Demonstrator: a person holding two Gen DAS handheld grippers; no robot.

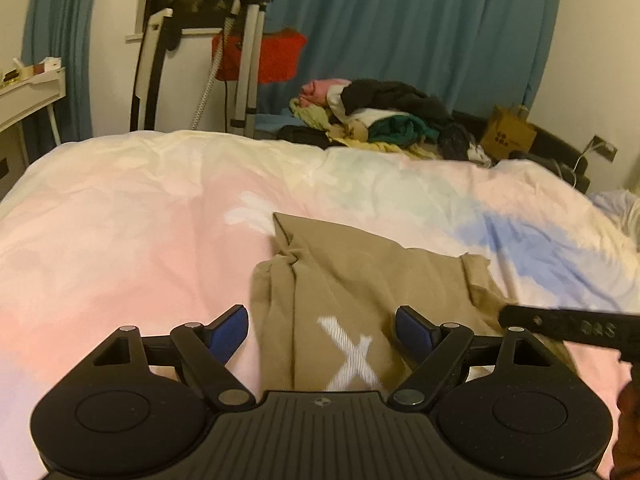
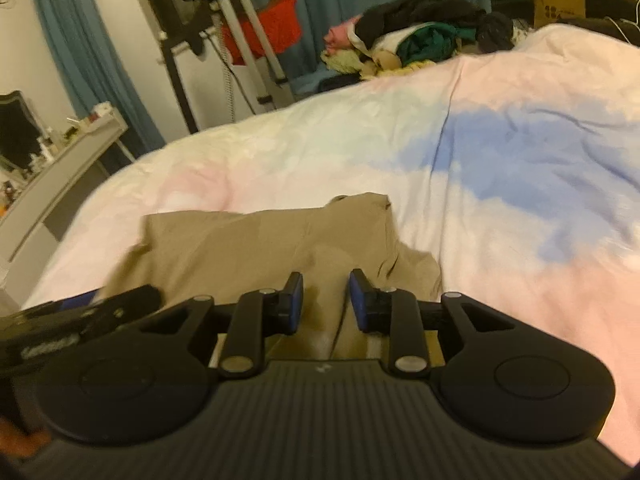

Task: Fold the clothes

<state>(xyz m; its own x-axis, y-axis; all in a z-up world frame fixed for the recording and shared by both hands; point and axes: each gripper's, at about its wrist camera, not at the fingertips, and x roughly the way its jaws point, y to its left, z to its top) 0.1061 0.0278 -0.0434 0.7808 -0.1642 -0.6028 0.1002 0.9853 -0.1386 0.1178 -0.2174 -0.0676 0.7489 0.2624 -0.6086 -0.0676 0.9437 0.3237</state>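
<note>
Left claw (image 1: 322,330) stands spread wide over a crumpled tan cotton garment (image 1: 352,280) bearing a white stitched "X" (image 1: 354,356), grasping nothing. Right claw (image 2: 326,300), narrowed but apart, hovers above the same tan cloth with no fabric visibly pinched. Both garment and claws sit on a pastel pink-and-blue bed cover (image 1: 120,240).

A tan garment (image 1: 360,280) with a white X print (image 1: 354,354) lies partly folded and rumpled on the bed, directly ahead of and beneath both tongs. One bunched, twisted fold, perhaps a sleeve, sits just beyond the left tongs (image 1: 322,330).
</note>
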